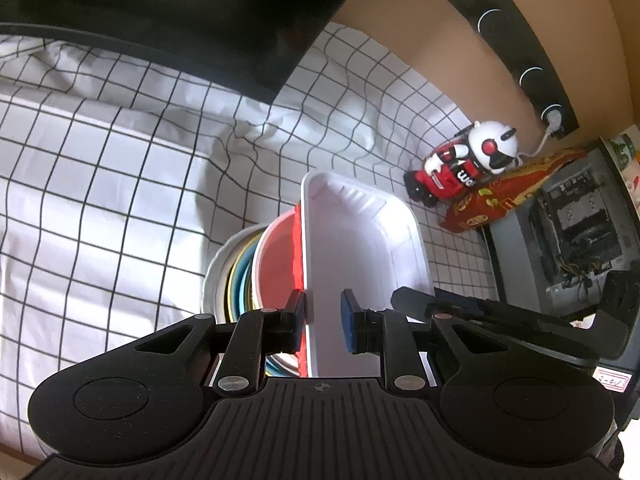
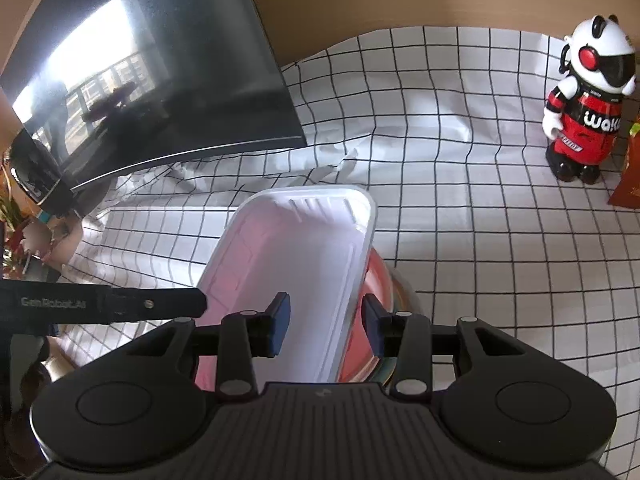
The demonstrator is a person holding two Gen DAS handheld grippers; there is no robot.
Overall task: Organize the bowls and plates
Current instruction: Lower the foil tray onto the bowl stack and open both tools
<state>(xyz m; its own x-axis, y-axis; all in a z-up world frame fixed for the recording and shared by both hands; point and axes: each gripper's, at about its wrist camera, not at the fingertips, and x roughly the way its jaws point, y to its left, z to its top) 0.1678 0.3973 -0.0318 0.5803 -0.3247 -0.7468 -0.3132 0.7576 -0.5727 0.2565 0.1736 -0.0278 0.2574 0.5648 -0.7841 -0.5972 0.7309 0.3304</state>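
Two claws work one rectangular white foam tray (image 1: 360,240) from opposite long sides, which looks like a deliberate shared carry: the tray is thin and floppy, so holding both edges should keep it level over the dishes beneath. The left claw (image 1: 323,320) straddles the tray's left rim, its outer pad hard against the wall and its inner blue pad standing a little way off inside the tray; the jaws are narrowly spread and whether they truly pinch the rim I cannot tell. The right claw (image 2: 326,326) straddles the opposite rim the same way, one blue pad inside the tray and the other outside it, with a visible gap on each side of the rim, so it seems set around the edge, not pressing on it. The tray sits on top of a round red plastic bowl (image 1: 278,264), which is nested in a stack of coloured round bowls (image 1: 236,276) with a white one outermost, all on the desk covered by a white cloth with black grid lines (image 1: 100,184). Placing the flat tray on the nest makes one compact pile, which fits the tidying aim. Off to the side, well apart from the stack, stand a red-and-white toy robot (image 2: 588,100) and a dark flat monitor screen (image 2: 160,80), leaving open cloth around the pile.
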